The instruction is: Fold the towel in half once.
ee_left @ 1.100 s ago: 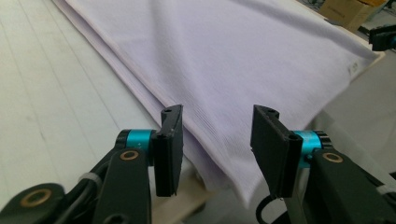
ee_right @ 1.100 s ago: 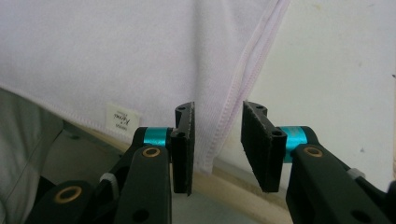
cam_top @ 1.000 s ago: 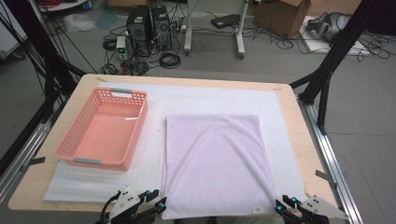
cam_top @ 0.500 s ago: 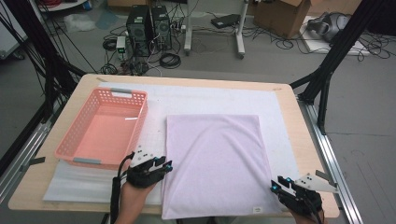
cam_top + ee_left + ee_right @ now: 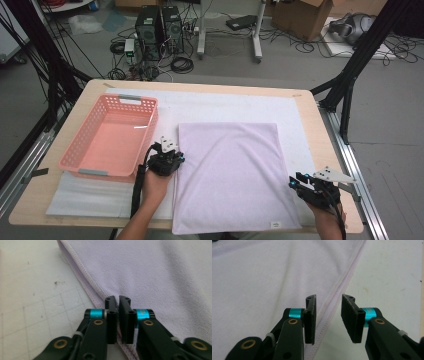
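1. The lilac towel [image 5: 232,175] lies flat on the worktop [image 5: 320,125], beside the pink basket [image 5: 112,137].
2. It looks soft, light and floppy; its hemmed edges suit pinching.
3. The left tongs [image 5: 117,301] have just been closing and pinch its left hem; the right tongs [image 5: 328,300] straddle its right hem, agape.

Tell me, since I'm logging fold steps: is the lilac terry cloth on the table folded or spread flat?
Spread flat: the lilac terry cloth lies as one smooth rectangle on the white mat, all four edges out, no corner turned over.
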The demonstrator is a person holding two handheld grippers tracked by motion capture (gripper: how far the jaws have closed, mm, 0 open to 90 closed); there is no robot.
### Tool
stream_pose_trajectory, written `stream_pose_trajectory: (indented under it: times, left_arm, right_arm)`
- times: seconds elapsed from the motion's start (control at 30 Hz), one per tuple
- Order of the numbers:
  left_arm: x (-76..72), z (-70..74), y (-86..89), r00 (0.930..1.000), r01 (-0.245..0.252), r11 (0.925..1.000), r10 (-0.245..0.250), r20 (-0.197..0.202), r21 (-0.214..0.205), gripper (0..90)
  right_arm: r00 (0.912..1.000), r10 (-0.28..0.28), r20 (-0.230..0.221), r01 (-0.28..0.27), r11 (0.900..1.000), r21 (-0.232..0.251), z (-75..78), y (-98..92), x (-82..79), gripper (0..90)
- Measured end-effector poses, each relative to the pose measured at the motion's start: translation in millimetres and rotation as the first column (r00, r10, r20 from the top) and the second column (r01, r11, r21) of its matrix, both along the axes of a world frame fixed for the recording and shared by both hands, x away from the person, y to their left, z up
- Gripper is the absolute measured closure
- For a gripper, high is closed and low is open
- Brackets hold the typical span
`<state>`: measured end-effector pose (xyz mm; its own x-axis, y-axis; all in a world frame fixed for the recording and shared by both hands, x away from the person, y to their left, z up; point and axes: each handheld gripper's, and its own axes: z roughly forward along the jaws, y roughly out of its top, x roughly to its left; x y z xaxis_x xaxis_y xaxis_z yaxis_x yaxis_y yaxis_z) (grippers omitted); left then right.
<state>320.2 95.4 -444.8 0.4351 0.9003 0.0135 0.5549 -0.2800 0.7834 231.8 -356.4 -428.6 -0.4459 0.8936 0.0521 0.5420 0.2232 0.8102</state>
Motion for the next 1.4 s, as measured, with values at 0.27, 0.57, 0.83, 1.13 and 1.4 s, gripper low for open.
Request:
stream_pose_trajectory:
  times: [0.27, 0.57, 0.83, 1.13, 1.4]
  left_arm:
    - [3.2, 0.4, 11.1, 0.9987, -0.034, 0.9963, 0.031, -0.04, -0.079, 62.8]
    - [10.3, -3.1, 15.5, 0.9998, -0.001, 0.982, -0.003, -0.018, -0.189, 47.8]
    - [17.9, -6.2, 18.1, 0.9985, -0.023, 0.9771, 0.012, -0.052, -0.211, 48.6]
    - [43.3, -1.9, 13.0, 0.998, -0.058, 0.9802, 0.052, -0.036, -0.189, 46.3]
    - [76.6, -2.4, 15.8, 0.9937, -0.112, 0.9766, 0.111, -0.015, -0.184, 47.0]
  right_arm:
    - [0.9991, -0.036, -0.02, 0.037, 0.9993, 0.012, -3.2, -3.6, 24.7, 61.9]
    - [0.9924, -0.064, -0.105, 0.063, 0.998, -0.008, -18.0, 18.0, 84.5, 82.4]
    - [0.9866, -0.139, -0.085, 0.133, 0.9885, -0.072, -17.1, 11.6, 76.2, 85.4]
    - [0.9922, -0.113, -0.053, 0.116, 0.992, 0.051, -8.0, -5.1, 87.2, 63.6]
    - [0.995, -0.072, -0.069, 0.074, 0.997, 0.022, -4.1, -7.0, 128.3, 57.1]
